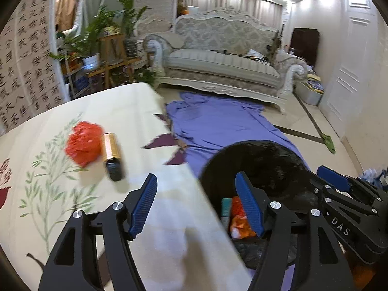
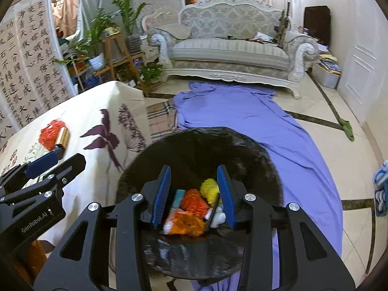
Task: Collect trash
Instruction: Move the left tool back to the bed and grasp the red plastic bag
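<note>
On the table [image 1: 101,111] to your left the wrapper [image 1: 83,145] touches the tube [image 1: 112,156] on its right, the bin [image 2: 194,150] stands beside the table's right edge on the sheet [image 2: 242,114], the sofa [image 2: 230,48] behind.

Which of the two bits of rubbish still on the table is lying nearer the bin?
The gold and black tube, lying on its side. The red crumpled wrapper sits beside it, farther from the black bin.

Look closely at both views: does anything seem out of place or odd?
Yes. A purple sheet lies rumpled across the floor before the sofa, and a green rag sits loose on the tiles. On the table, an orange wad and gold tube remain outside the bin.
</note>
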Demonstrator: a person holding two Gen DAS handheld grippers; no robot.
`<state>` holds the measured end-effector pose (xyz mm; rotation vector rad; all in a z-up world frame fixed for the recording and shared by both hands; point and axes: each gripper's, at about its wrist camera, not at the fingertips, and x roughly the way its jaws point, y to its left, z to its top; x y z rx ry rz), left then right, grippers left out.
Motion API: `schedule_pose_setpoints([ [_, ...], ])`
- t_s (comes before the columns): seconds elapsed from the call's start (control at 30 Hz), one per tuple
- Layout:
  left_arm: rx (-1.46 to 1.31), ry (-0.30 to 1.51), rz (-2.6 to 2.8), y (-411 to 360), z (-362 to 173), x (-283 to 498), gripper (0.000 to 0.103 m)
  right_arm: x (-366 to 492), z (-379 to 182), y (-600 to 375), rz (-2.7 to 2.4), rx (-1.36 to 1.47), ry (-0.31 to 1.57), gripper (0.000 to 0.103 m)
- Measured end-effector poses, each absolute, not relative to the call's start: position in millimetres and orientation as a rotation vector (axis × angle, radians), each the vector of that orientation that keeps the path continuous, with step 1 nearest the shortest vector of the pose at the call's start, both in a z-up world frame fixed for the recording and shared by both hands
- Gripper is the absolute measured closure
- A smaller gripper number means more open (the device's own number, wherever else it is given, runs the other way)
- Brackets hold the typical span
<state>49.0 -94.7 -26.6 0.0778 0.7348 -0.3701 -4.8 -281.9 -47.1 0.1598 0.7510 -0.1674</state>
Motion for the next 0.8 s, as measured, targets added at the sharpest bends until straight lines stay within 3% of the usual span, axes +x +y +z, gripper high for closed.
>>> schedule_pose_setpoints([
  [0.6, 0.018, 0.759, -0.151, 0.0, -34.2, 102.8, 0.034, 50.4, -37.0, -198.6, 0.017, 0.102, 0.768, 0.062],
  [0.8, 0.013, 0.768, -0.139, 12.8, -35.5, 122.9, 0.034, 69.8, -35.9, -182.7, 0.037, 0.082, 0.773, 0.056],
])
